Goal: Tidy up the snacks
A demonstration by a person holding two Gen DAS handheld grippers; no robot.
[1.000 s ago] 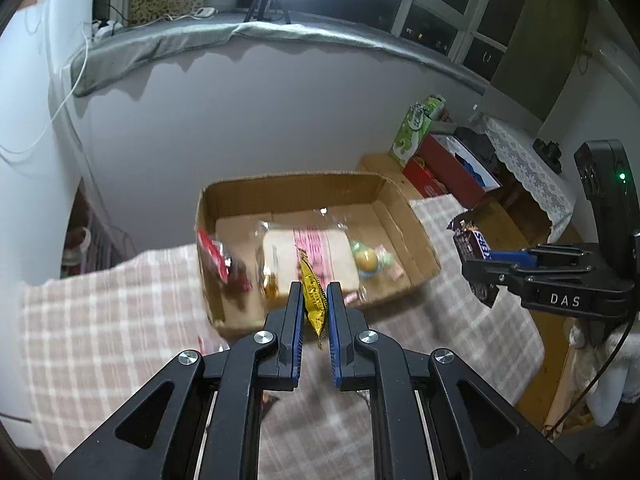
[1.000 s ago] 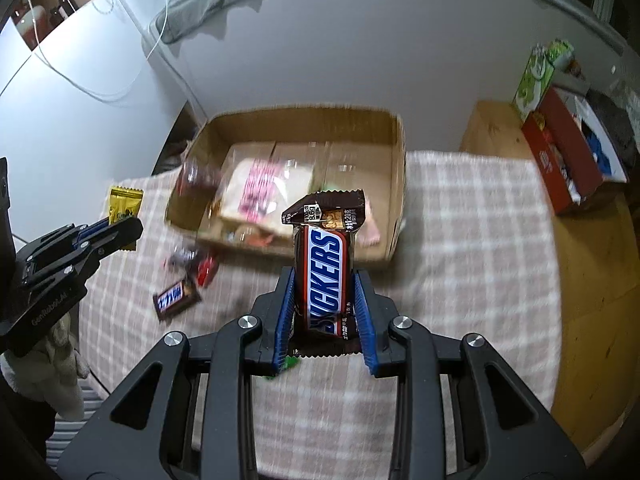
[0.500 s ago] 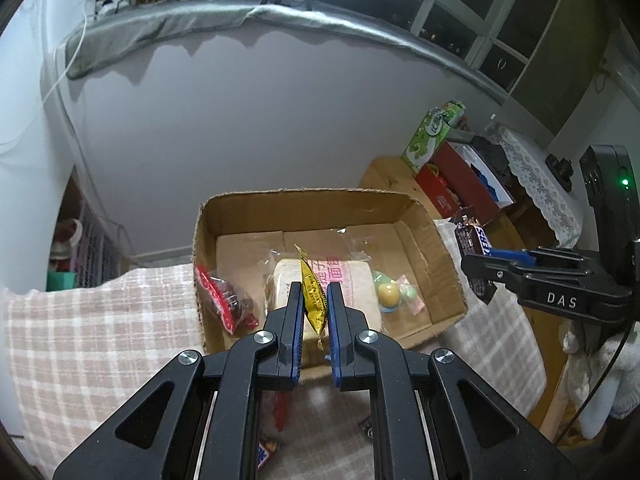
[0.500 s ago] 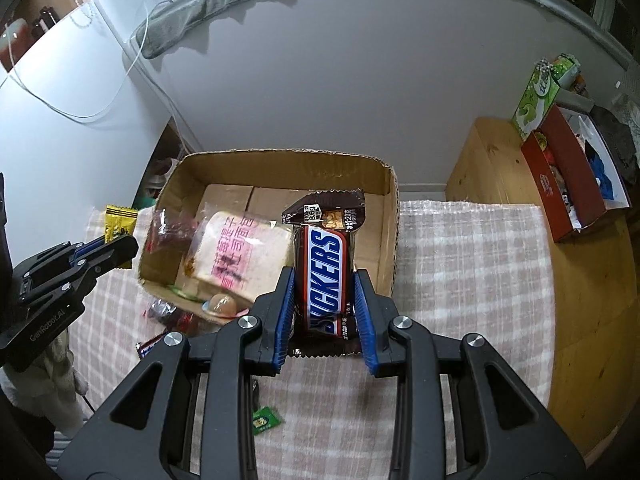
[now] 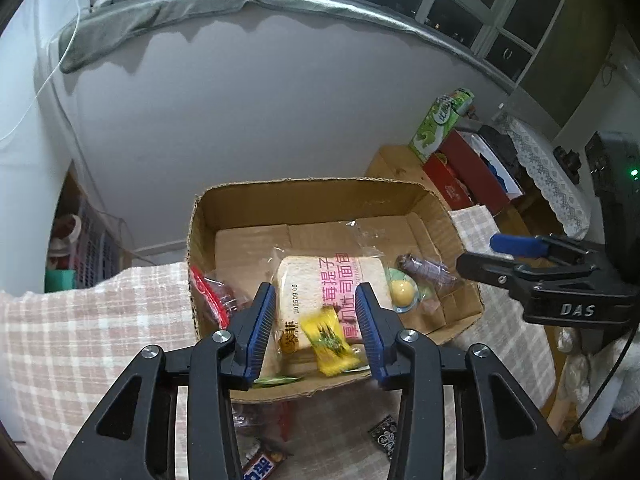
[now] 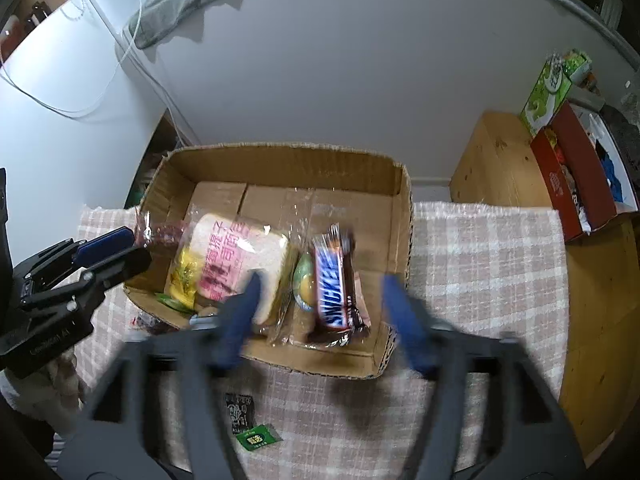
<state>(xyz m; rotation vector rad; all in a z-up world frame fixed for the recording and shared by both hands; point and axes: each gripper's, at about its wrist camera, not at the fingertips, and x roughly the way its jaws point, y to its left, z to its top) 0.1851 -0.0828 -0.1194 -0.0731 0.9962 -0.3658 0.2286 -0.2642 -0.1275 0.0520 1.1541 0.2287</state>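
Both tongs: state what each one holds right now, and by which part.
Nothing is held. The left tongs are opening, the yellow packet loose between them above the cardboard box. The right tongs are opening too, the Snickers bar dropping into it.

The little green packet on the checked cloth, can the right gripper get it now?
Probably yes. The green packet lies alone on the checked cloth, outside the cardboard box. The right gripper is opening with nothing gripped, so it is free.

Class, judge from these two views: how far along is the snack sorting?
Done: bread pack lies in the cardboard box.
In hand: both grippers' jaws are opening; yellow packet and Snickers bar drop free.
Left: black sachet and green sachet on the tablecloth.
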